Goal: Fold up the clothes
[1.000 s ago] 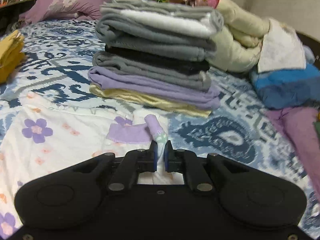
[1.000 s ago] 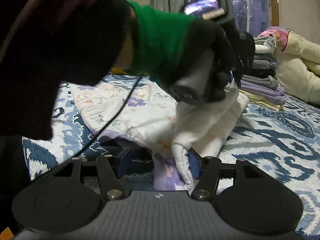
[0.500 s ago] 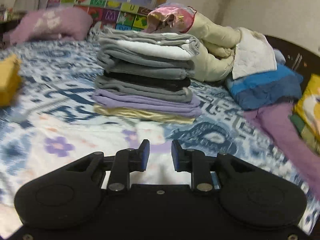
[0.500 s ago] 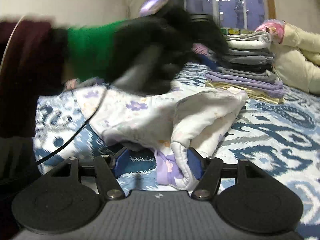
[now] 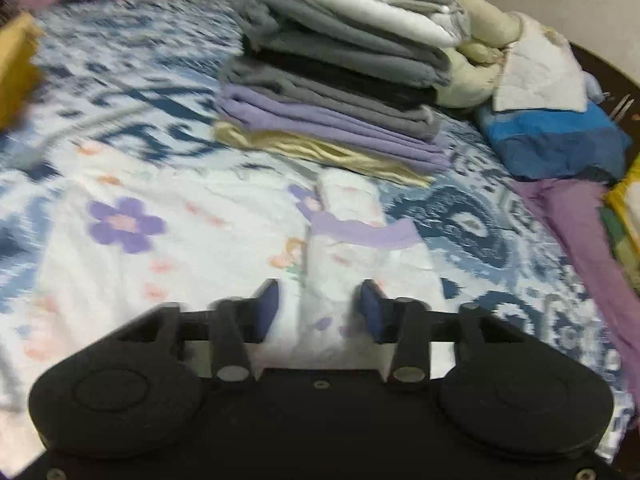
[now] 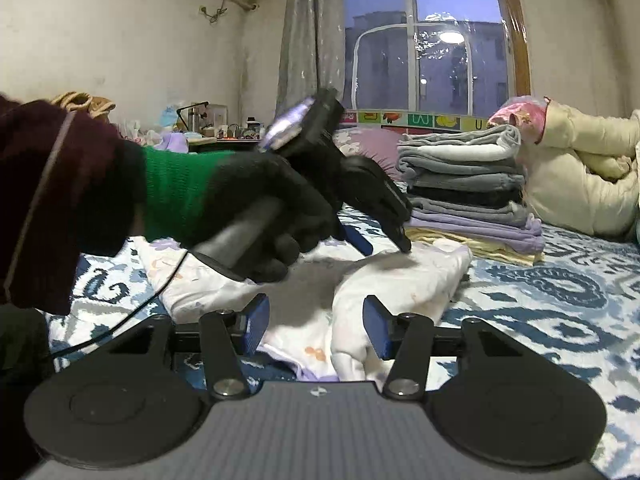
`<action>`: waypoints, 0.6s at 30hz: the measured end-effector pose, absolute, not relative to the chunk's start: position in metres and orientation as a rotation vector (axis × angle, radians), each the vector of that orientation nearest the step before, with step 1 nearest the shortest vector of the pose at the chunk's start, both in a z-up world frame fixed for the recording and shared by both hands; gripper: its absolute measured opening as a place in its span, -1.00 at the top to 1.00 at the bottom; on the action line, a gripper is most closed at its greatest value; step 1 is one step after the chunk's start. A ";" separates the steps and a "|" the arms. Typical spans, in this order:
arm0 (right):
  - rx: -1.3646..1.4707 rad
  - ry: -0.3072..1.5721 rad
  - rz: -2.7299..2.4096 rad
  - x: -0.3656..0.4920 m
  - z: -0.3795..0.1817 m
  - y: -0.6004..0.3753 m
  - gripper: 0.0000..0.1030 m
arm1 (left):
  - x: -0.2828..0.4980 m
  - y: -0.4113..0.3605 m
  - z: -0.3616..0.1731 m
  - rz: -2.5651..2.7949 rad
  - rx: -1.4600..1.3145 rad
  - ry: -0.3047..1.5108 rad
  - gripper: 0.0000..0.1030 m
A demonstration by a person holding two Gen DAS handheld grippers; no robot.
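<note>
A white floral garment (image 5: 224, 248) with lilac trim lies spread on the blue patterned bedspread (image 5: 480, 216). My left gripper (image 5: 319, 308) hovers just over it, jaws wide apart, nothing between the pads. In the right wrist view a black-gloved hand (image 6: 260, 208) holds that left gripper (image 6: 384, 240), its fingertips (image 6: 404, 240) touching the folded top of the garment (image 6: 404, 284). My right gripper (image 6: 316, 324) is low at the garment's near edge. Its jaws are closing, and a fold of white fabric lies between them against the right pad only.
A tall stack of folded clothes (image 5: 340, 80) stands just behind the garment. To the right lie a cream padded jacket (image 6: 580, 184), a blue bundle (image 5: 552, 144) and a purple garment (image 5: 580, 232). A yellow item (image 5: 16, 68) sits far left. A cable (image 6: 120, 320) trails from the sleeve.
My left gripper let go of the lilac-trimmed fold, opened wide and dropped toward the garment. The fold now lies flat. My right gripper's jaws have narrowed around the near fold.
</note>
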State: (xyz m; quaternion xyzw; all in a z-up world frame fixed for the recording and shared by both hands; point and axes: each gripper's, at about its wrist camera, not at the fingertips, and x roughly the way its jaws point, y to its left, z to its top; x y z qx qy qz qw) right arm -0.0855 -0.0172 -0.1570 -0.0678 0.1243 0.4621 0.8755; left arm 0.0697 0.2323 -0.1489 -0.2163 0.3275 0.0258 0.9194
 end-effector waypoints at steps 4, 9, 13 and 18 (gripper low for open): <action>-0.170 0.275 0.949 -0.078 -0.163 -0.004 -0.02 | 0.052 0.237 -0.149 0.042 -0.527 0.528 0.94; -0.212 0.372 0.912 -0.070 -0.174 0.005 -0.03 | 0.052 0.238 -0.168 0.125 -0.554 0.543 0.94; -0.164 0.436 0.892 -0.060 -0.178 -0.004 -0.03 | 0.055 0.234 -0.171 0.138 -0.542 0.554 0.92; -0.151 0.434 0.877 -0.065 -0.177 -0.011 -0.03 | 0.051 0.231 -0.158 0.126 -0.434 0.562 0.63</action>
